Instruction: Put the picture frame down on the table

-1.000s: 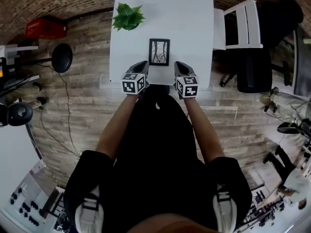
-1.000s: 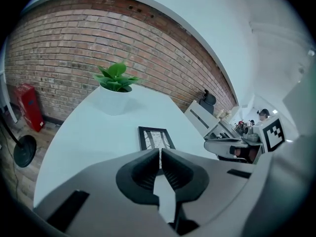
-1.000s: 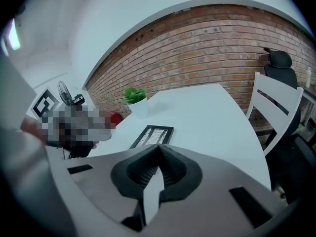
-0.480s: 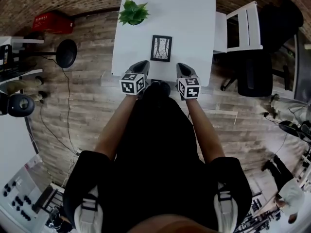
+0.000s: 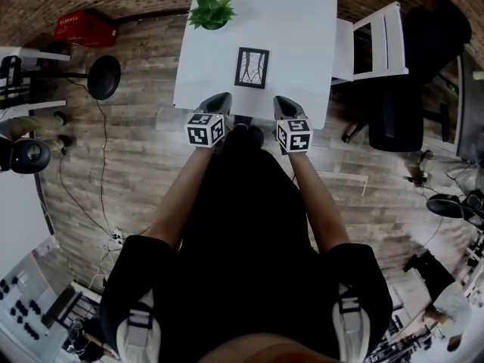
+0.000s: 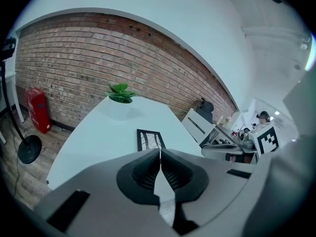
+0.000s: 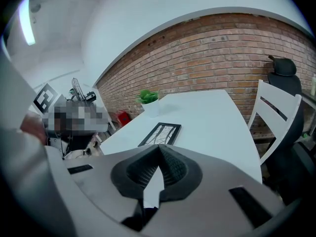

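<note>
Picture frame is lying flat on the white table, apart from both grippers. The left gripper hangs at roughly 7 o'clock from it and the right gripper at 5. Potted plant is at 11, white chair off at 3, red box at 9.

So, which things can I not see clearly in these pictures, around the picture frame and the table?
The picture frame: its image is too small in the head view; the left gripper covers its near edge in the left gripper view.
The table: its far end is cut off by the head view's top edge.
The plant: its pot is hidden under the leaves in the head view.
</note>
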A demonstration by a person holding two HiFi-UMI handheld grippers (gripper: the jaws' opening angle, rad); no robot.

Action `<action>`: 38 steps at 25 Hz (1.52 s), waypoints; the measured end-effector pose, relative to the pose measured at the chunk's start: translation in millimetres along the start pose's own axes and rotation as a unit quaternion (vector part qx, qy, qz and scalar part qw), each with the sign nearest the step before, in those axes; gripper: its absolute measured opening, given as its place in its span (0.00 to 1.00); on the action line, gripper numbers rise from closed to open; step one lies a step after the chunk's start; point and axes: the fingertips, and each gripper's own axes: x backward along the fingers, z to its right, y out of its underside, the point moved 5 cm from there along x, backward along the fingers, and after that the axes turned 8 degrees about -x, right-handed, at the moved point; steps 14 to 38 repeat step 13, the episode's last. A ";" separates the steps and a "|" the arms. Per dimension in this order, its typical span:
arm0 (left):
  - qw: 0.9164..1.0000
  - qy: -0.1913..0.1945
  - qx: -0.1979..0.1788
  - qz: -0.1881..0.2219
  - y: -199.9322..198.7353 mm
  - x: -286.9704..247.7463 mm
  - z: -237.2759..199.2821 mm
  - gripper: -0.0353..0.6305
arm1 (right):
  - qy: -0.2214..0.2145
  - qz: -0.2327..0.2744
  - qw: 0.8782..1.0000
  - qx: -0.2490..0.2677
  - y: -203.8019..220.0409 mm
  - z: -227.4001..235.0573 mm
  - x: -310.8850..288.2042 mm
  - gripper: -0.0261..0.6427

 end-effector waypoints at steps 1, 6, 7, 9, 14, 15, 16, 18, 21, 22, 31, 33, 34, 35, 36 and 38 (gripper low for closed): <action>1.000 -0.002 0.001 0.002 1.4 1.8 1.0 0.09 | -0.001 0.001 1.000 0.001 1.4 -0.6 1.2 0.03; 1.000 -0.005 0.001 0.006 7.3 10.0 6.4 0.09 | -0.006 0.004 1.000 0.002 7.8 -4.2 5.5 0.03; 1.000 -0.006 0.002 0.007 7.3 10.9 6.9 0.09 | -0.007 0.005 1.000 0.003 7.7 -5.0 5.9 0.03; 1.000 -0.007 0.002 0.009 6.9 12.9 8.7 0.09 | -0.008 0.006 1.000 0.004 7.5 -5.9 7.3 0.03; 1.000 -0.008 0.002 0.012 7.5 16.5 14.9 0.09 | -0.009 0.009 1.000 0.005 8.6 -6.7 13.0 0.03; 1.000 -0.008 0.002 0.012 7.5 16.5 14.9 0.09 | -0.009 0.009 1.000 0.005 8.6 -6.7 13.0 0.03; 1.000 -0.008 0.002 0.012 7.5 16.5 14.9 0.09 | -0.009 0.009 1.000 0.005 8.6 -6.7 13.0 0.03; 1.000 -0.008 0.002 0.012 7.5 16.5 14.9 0.09 | -0.009 0.009 1.000 0.005 8.6 -6.7 13.0 0.03; 1.000 -0.008 0.002 0.012 7.5 16.5 14.9 0.09 | -0.009 0.009 1.000 0.005 8.6 -6.7 13.0 0.03; 1.000 -0.008 0.002 0.012 7.5 16.5 14.9 0.09 | -0.009 0.009 1.000 0.005 8.6 -6.7 13.0 0.03; 1.000 -0.008 0.002 0.012 7.5 16.5 14.9 0.09 | -0.009 0.009 1.000 0.005 8.6 -6.7 13.0 0.03; 1.000 -0.008 0.002 0.012 7.5 16.5 14.9 0.09 | -0.009 0.009 1.000 0.005 8.6 -6.7 13.0 0.03; 1.000 -0.008 0.002 0.012 7.5 16.5 14.9 0.09 | -0.009 0.009 1.000 0.005 8.6 -6.7 13.0 0.03; 1.000 -0.008 0.002 0.012 7.5 16.5 14.9 0.09 | -0.009 0.009 1.000 0.005 8.6 -6.7 13.0 0.03; 1.000 -0.008 0.002 0.012 7.5 16.5 14.9 0.09 | -0.009 0.009 1.000 0.005 8.6 -6.7 13.0 0.03; 1.000 -0.008 0.002 0.012 7.5 16.5 14.9 0.09 | -0.009 0.009 1.000 0.005 8.6 -6.7 13.0 0.03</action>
